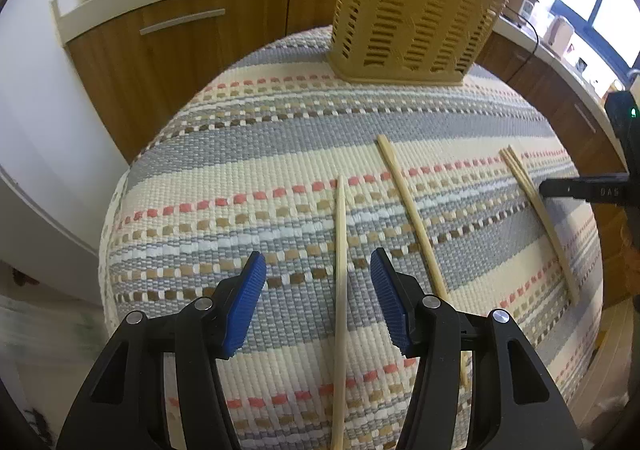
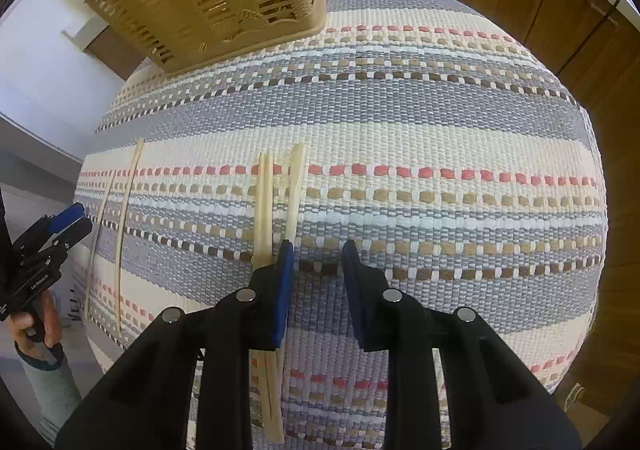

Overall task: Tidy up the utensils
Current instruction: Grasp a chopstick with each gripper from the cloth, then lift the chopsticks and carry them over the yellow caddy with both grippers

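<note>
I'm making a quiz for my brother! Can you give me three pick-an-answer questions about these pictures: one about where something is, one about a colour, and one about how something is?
1. Where does the basket stand?
A) at the far end of the striped cloth
B) on the floor
C) on the kitchen counter

2. What colour are the pads of the left tool?
A) red
B) blue
C) green

3. The chopstick between those pads is:
A) pinched and lifted
B) snapped in two
C) lying loose on the cloth

Answers:
1. A, its base sits on the cloth's far end.
2. B, both pads are blue.
3. C, the open jaws leave a gap on each side.
</note>
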